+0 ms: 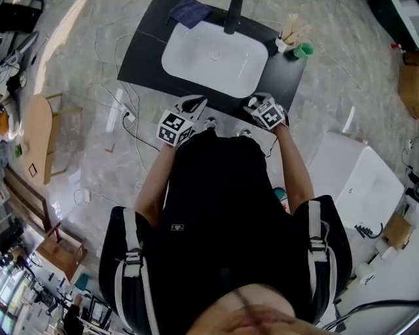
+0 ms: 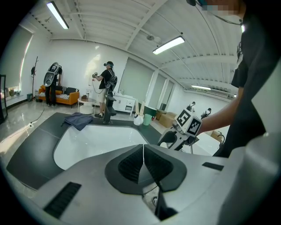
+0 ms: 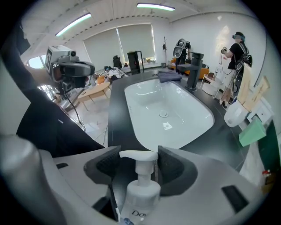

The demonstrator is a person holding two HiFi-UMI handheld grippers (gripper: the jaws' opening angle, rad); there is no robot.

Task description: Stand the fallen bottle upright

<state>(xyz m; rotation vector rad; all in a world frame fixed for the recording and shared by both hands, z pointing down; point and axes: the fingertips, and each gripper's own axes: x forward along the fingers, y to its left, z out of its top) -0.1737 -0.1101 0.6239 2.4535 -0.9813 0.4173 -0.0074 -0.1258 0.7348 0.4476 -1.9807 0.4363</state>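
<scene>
A white pump bottle [image 3: 140, 193] lies lengthwise between the jaws of my right gripper [image 3: 138, 165], pump head toward the fingertips and body toward the camera. The two ends of the pump head touch the dark pads [image 3: 173, 165], so the gripper is shut on the bottle. In the head view the right gripper [image 1: 256, 103] hangs over the counter's near edge and hides the bottle. My left gripper [image 1: 195, 103] is beside it to the left. Its pads [image 2: 131, 167] meet with nothing between them. The right gripper [image 2: 170, 138] also shows in the left gripper view, off to the right.
A white sink basin [image 1: 196, 65] is set in the dark counter [image 1: 141, 59], with a black faucet [image 1: 234, 16] and a blue cloth [image 1: 190, 12] behind it. A white holder [image 1: 287, 39] and a green cup [image 1: 302, 50] stand at the back right.
</scene>
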